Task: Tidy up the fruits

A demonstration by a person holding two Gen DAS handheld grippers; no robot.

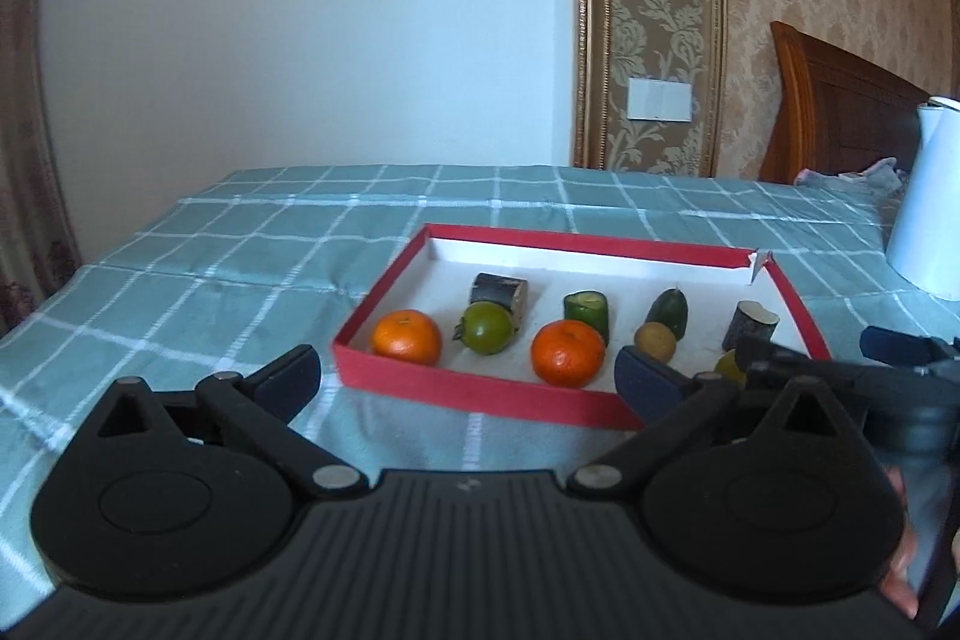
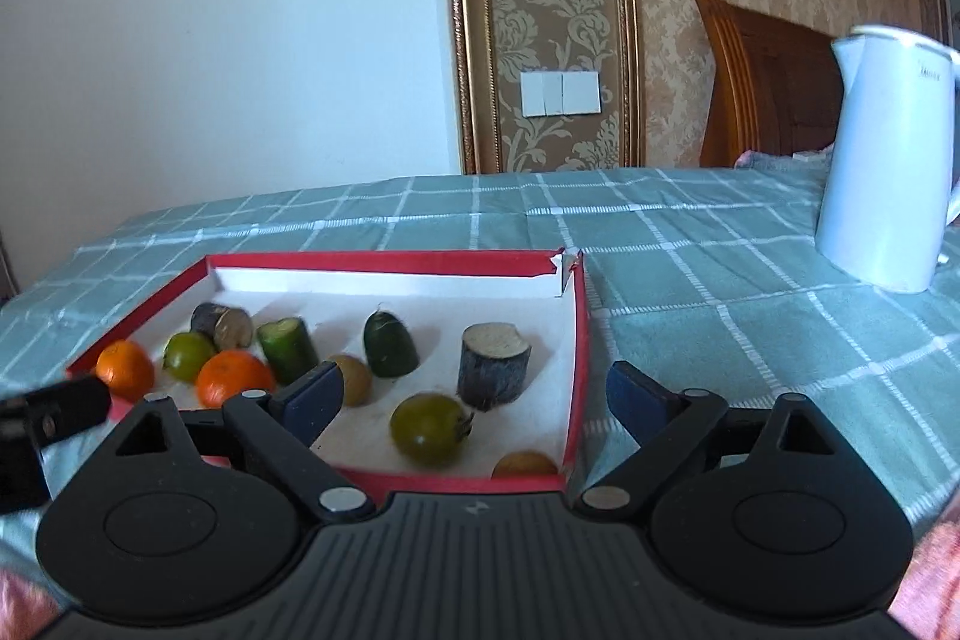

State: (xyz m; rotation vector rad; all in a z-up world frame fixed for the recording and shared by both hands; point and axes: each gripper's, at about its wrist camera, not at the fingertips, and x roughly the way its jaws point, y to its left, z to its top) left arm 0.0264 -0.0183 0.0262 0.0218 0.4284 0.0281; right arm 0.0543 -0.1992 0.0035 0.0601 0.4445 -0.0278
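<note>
We see a shallow red box (image 1: 480,388) with a white lining resting on a bench covered by a teal checked cloth (image 1: 240,244), and all the produce lies inside it. Our left gripper (image 1: 468,373) hovers just short of the box's near wall with its jaws spread wide and nothing between them. Our right gripper (image 2: 474,394) hangs over the box's near right corner, equally wide open and empty, its left finger over the lining and its right finger outside the red wall. In the left wrist view, one orange (image 1: 406,336) sits at the near left, a green tomato-like fruit (image 1: 487,327) just beside it, and a second orange (image 1: 567,353) further right. Behind the green fruit lies a dark sugarcane piece (image 1: 499,295) on its side. A cut cucumber piece (image 1: 587,313) stands upright behind the second orange, and a cucumber end (image 1: 669,311) stands near a small brownish round fruit (image 1: 655,341). In the right wrist view, a second sugarcane piece (image 2: 493,365) stands upright near the right wall, another green tomato-like fruit (image 2: 429,427) lies just in front of it, and a brownish fruit (image 2: 525,463) shows at the near edge. A white kettle (image 2: 882,172) stands on the cloth, well apart from the box on the right
</note>
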